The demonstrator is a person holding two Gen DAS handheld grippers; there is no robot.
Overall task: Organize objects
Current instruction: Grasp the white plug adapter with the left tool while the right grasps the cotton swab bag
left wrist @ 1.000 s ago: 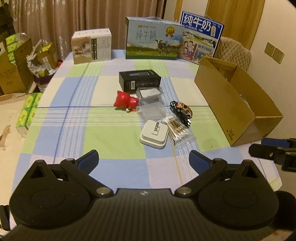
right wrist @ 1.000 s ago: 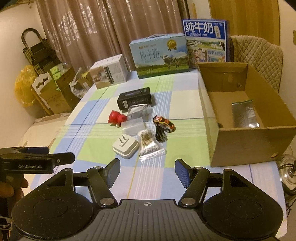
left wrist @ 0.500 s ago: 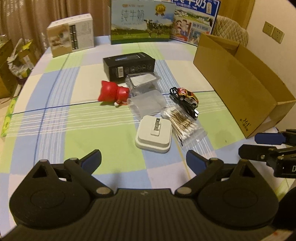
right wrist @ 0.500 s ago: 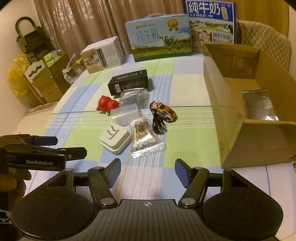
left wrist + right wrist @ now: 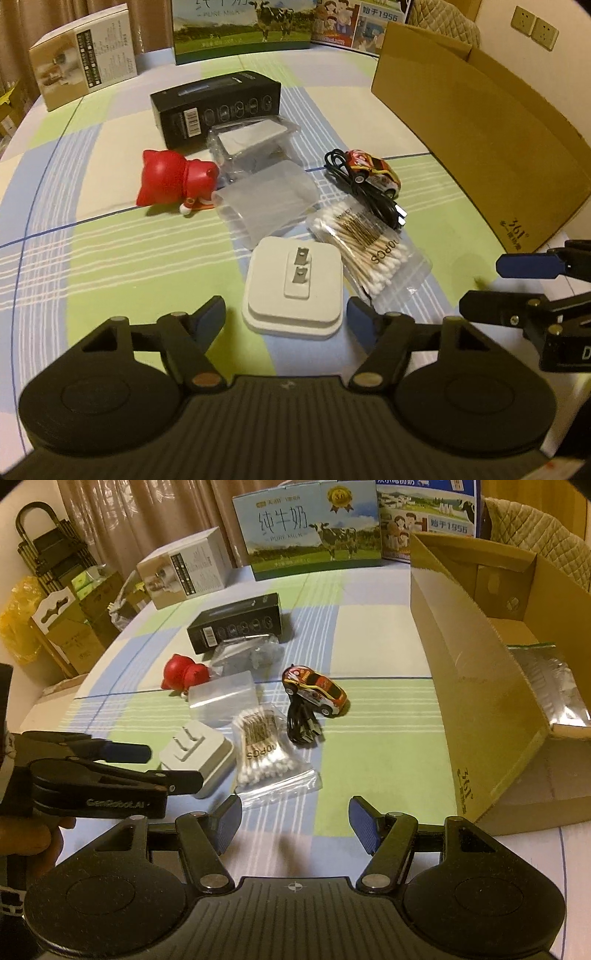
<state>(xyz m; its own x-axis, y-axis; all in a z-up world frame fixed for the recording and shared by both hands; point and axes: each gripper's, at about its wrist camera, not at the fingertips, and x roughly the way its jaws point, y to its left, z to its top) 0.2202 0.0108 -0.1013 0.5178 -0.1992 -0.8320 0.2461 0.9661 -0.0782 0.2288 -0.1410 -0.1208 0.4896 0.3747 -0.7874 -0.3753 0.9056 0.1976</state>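
Note:
A cluster lies mid-table: a white plug adapter (image 5: pixel 293 290), a bag of cotton swabs (image 5: pixel 369 247), a toy car (image 5: pixel 373 171) on a black cable (image 5: pixel 369 195), a clear plastic case (image 5: pixel 266 206), a red cat figure (image 5: pixel 173 181), a clear packet (image 5: pixel 253 142) and a black box (image 5: pixel 216 107). My left gripper (image 5: pixel 286 323) is open, its fingers either side of the adapter's near edge. My right gripper (image 5: pixel 295 821) is open and empty, just short of the swab bag (image 5: pixel 266 753). An open cardboard box (image 5: pixel 480 686) stands at the right.
Milk cartons (image 5: pixel 314 528) and a white box (image 5: pixel 184 572) stand along the table's far edge. A silver bag (image 5: pixel 550 686) lies inside the cardboard box. Boxes and a cart (image 5: pixel 48 576) stand on the floor at the left.
Both grippers have moved forward and down toward the cluster. The left one now straddles the adapter. Both stay open. The objects have not moved.

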